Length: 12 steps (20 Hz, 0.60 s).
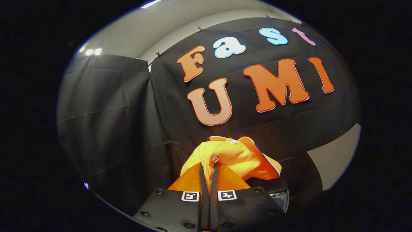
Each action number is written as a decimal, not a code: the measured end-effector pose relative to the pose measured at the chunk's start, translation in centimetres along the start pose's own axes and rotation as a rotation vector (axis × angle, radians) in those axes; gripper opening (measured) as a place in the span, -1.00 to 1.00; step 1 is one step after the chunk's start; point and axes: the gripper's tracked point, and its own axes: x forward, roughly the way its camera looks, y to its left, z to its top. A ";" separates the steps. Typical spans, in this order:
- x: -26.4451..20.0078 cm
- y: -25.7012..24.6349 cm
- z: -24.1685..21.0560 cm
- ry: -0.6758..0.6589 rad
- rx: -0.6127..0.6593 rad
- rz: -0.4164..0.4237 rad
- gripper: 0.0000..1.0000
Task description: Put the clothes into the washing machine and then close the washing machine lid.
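A yellow garment (235,158) with small white buttons and a dark-edged collar bunches up between and just ahead of my fingers. My gripper (209,169) is shut on it, both fingers nearly touching with a fold of the fabric pinched between them. The cloth hangs in the air in front of the black booth wall. Down to the right of the fingers, a dark rounded body with a pale panel (279,196) shows; I cannot tell whether it is the washing machine.
Black cloth (106,122) drapes the booth wall ahead and to the left. A pale surface (334,158) lies beyond the dark body on the right.
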 end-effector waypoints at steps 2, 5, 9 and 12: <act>1.3 -0.3 -2.9 0.050 0.000 -0.014 -0.85; 3.5 -1.2 -8.1 0.133 0.008 -0.039 -0.85; 6.0 -3.6 -14.8 0.232 -0.013 -0.085 -0.85; 7.7 -5.3 -20.3 0.314 -0.031 -0.116 -0.85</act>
